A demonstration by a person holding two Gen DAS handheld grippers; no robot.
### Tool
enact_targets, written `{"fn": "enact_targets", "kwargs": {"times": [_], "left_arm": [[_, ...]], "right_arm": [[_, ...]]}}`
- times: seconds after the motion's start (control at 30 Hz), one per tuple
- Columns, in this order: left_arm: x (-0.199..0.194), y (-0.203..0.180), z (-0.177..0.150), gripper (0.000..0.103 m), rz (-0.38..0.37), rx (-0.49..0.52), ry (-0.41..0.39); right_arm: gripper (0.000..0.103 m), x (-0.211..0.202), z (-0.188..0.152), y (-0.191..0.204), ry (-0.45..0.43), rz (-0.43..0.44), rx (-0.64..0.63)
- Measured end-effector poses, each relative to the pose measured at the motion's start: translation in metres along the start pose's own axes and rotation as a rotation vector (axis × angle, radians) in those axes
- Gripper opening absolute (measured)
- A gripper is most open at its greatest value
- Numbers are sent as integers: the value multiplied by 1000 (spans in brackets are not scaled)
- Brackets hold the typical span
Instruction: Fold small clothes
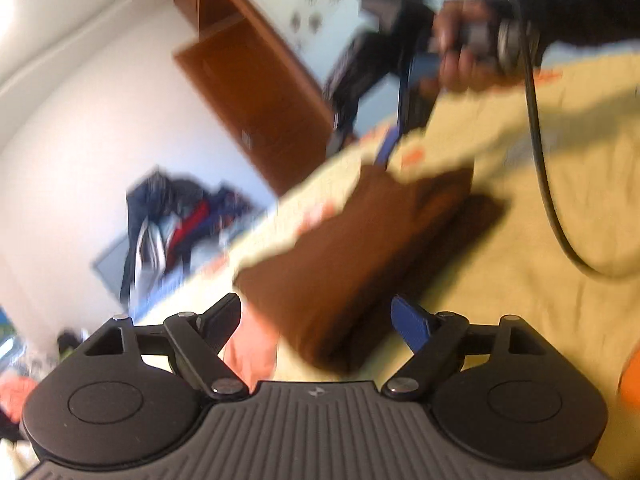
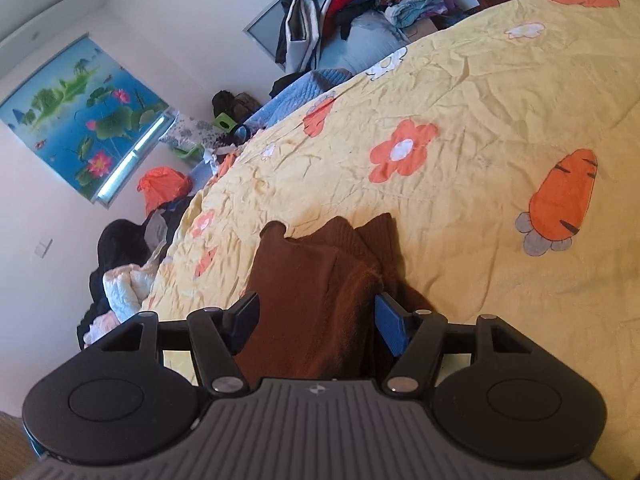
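Both jaws spread — brown garment (image 2: 316, 300) loose between, yellow carrot-print bedspread (image 2: 480, 92), cluttered bedroom

No words, numbers or brand names can be read in either view. The only mark is a small pale emblem, without letters, on each gripper's ribbed grey body (image 2: 316, 389).

Yellow bedspread (image 2: 480, 92) with orange flowers and a carrot print (image 2: 560, 200), heap of clothes (image 2: 340, 0) piled against the white wall, lotus pond poster (image 2: 80, 112), orange bag (image 2: 164, 188), green box (image 2: 222, 122), wooden cabinet (image 1: 248, 80), black cable (image 1: 544, 168) draped over the bed
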State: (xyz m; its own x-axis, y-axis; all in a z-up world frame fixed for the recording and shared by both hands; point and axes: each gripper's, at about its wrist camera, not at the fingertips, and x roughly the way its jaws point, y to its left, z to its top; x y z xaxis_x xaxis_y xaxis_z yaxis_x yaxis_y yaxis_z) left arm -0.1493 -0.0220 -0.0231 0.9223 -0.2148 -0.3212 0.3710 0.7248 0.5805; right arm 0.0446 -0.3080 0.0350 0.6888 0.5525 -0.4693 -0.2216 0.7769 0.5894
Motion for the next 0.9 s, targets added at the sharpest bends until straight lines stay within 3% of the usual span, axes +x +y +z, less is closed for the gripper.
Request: {"fn": "enact_targets", "kwargs": {"times": [0.07,0.23,0.27,0.33,0.37,0.4,0.5,0.67,0.73,0.8,0.87,0.9], "left_arm": [[4,-1,-6,82,23,-25,50],[9,13,5,82,17,-150,24],[11,15,4,75,13,-160,26],[26,12,2,46,2,-152,82],[26,13,4,15,4,-148,126],[28,17,4,13,3,-165,146],[15,27,-1,10,3,-172,109],[26,27,-15,11,-14,-115,142],[23,27,-13,14,-24,-113,117],[15,29,-13,16,-49,-97,113],[9,34,-15,17,-88,-88,102],[3,37,-15,17,-107,-95,94]], "right_arm": [[66,6,-5,5,26,-19,-29],[62,31,-15,5,102,-99,-35],[59,33,-17,6,108,-99,-38],[52,38,-18,8,117,-113,-47],[38,40,-18,7,125,-126,-49],[20,43,-18,7,130,-146,-52],[15,35,-18,11,121,-135,-70],[11,34,-36,-2,160,-158,-83],[13,31,-36,-6,122,-117,-48],[43,23,-26,-5,100,-106,1],[64,8,-12,1,0,-120,-3],[65,2,-4,5,-54,-144,-24]]}}
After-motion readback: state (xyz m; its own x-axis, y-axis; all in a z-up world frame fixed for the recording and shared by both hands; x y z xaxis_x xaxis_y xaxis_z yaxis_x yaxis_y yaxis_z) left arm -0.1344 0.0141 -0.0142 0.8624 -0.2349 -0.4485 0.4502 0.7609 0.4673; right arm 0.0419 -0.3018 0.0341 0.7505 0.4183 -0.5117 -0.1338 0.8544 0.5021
